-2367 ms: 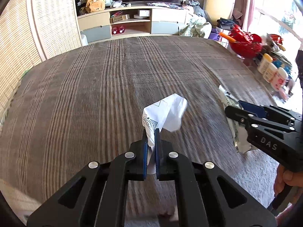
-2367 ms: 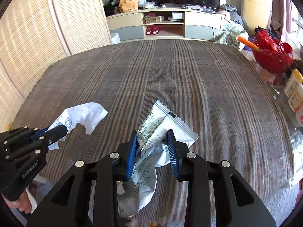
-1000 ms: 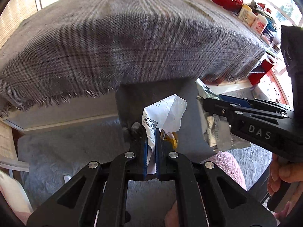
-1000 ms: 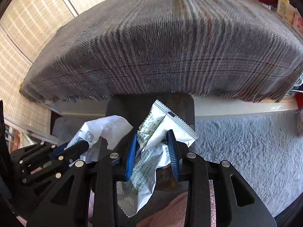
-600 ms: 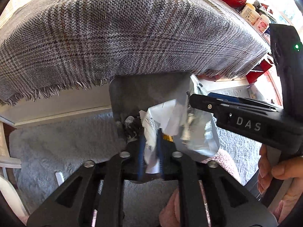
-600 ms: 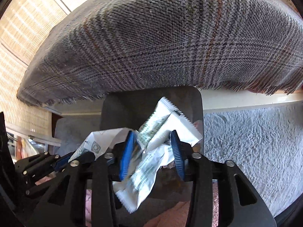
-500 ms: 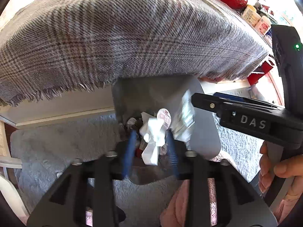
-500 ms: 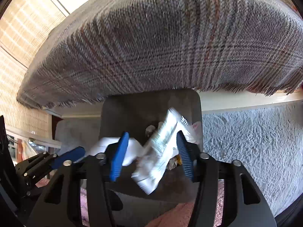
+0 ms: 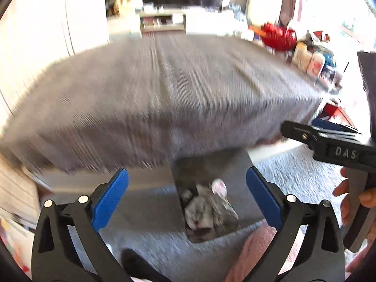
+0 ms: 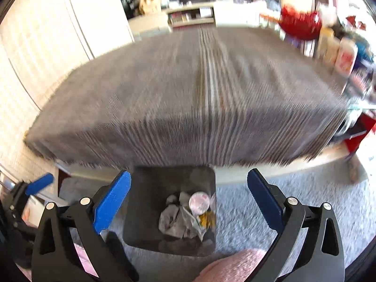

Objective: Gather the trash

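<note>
A wide table under a grey plaid cloth point(image 10: 202, 98) fills the far half of both views, its fringed near edge hanging over pale grey carpet point(image 10: 293, 213); motion blur softens everything; at the table's far right sit a red bowl point(image 10: 298, 24) and a row of what seem to be small bottles point(image 10: 338, 49). On the carpet just near the cloth's edge stands a dark square bin point(image 10: 145, 211), seen from above. The crumpled trash point(image 10: 181, 218) lies at the bottom of the bin: whitish paper and wrappers, a round pinkish lid and a yellow scrap; in the left wrist view the same heap point(image 9: 206, 211) shows inside the bin point(image 9: 235, 164). The left gripper point(image 9: 187, 197) hangs above the bin, its jaws opening and already spread wide, nothing between the blue pads; the right gripper point(image 10: 189, 198) likewise, jaws opening wide and empty. The right gripper point(image 9: 312, 138) also juts into the left view's right edge, a hand point(image 9: 359, 202) on its handle.
</note>
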A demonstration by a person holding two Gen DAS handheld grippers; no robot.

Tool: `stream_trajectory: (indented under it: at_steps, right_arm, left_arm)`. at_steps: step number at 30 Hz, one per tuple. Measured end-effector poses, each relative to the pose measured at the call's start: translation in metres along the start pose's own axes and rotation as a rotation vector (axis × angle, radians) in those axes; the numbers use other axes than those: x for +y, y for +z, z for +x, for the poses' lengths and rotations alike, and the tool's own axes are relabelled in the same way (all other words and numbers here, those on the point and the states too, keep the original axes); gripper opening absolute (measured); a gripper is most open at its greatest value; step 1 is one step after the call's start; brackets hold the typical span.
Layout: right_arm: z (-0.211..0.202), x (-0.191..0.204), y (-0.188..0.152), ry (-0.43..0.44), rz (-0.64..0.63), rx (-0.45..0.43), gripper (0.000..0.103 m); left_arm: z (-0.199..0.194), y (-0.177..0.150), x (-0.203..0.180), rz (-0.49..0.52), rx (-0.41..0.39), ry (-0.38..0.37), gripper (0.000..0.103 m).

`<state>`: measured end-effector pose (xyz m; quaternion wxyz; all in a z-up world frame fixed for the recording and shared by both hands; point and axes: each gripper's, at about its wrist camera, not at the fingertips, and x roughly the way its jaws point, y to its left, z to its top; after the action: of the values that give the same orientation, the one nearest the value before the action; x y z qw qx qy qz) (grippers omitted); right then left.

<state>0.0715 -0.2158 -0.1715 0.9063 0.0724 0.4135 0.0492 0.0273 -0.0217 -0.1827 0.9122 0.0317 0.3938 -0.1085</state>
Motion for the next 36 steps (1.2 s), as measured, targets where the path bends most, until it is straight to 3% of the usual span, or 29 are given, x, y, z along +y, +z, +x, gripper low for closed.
stream_trajectory:
  at_steps: [11, 15, 19, 29, 36]
  right_arm:
    - [-0.122, 0.009, 0.008, -0.12, -0.002, -0.339, 0.1]
    - [-0.161, 0.017, 0.01, -0.152, -0.021, -0.451, 0.1]
    - [-0.192, 0.029, 0.008, -0.208, -0.067, -0.537, 0.1]
    - [-0.237, 0.037, 0.003, -0.178, -0.079, -0.64, 0.1]
    - [-0.235, 0.041, -0.001, -0.18, -0.079, -0.634, 0.1]
  left_arm:
    - [-0.119, 0.032, 0.006, -0.063, -0.31, 0.111, 0.095]
    - [-0.156, 0.041, 0.007, -0.078, -0.385, 0.113, 0.095]
    - [-0.184, 0.046, 0.004, -0.079, -0.431, 0.16, 0.095]
    - [-0.226, 0.043, 0.001, -0.096, -0.504, 0.156, 0.095]
    - [-0.234, 0.04, -0.006, -0.072, -0.518, 0.166, 0.095]
